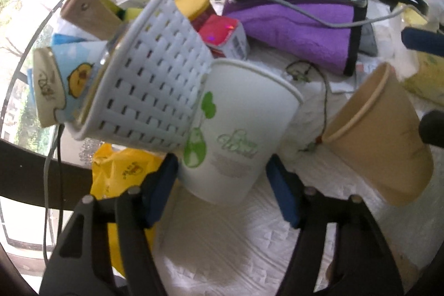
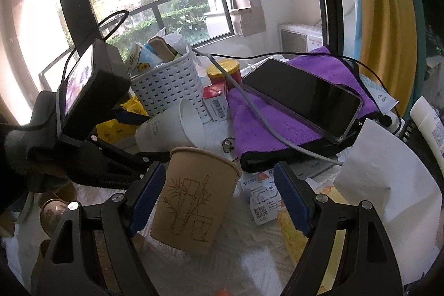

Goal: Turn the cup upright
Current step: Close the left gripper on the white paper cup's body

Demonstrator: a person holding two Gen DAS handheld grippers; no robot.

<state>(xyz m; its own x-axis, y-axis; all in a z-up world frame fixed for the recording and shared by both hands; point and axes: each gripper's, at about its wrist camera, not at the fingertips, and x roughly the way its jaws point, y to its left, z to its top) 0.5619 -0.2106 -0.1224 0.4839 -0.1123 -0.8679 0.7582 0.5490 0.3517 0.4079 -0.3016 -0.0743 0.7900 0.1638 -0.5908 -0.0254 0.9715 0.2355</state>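
A white paper cup with green print stands rim up between the blue pads of my left gripper, whose jaws are spread wider than the cup and do not press it. It also shows in the right wrist view. A brown paper cup with a bamboo drawing stands upright, slightly tilted, between the pads of my right gripper. The left pad is at the cup's side and the right pad stands clear of it. The brown cup also shows in the left wrist view.
A white lattice basket full of items leans against the white cup. A purple towel carries a black phone with a grey cable. A red box, a yellow-lidded jar and a yellow bag lie around. White cloth covers the table.
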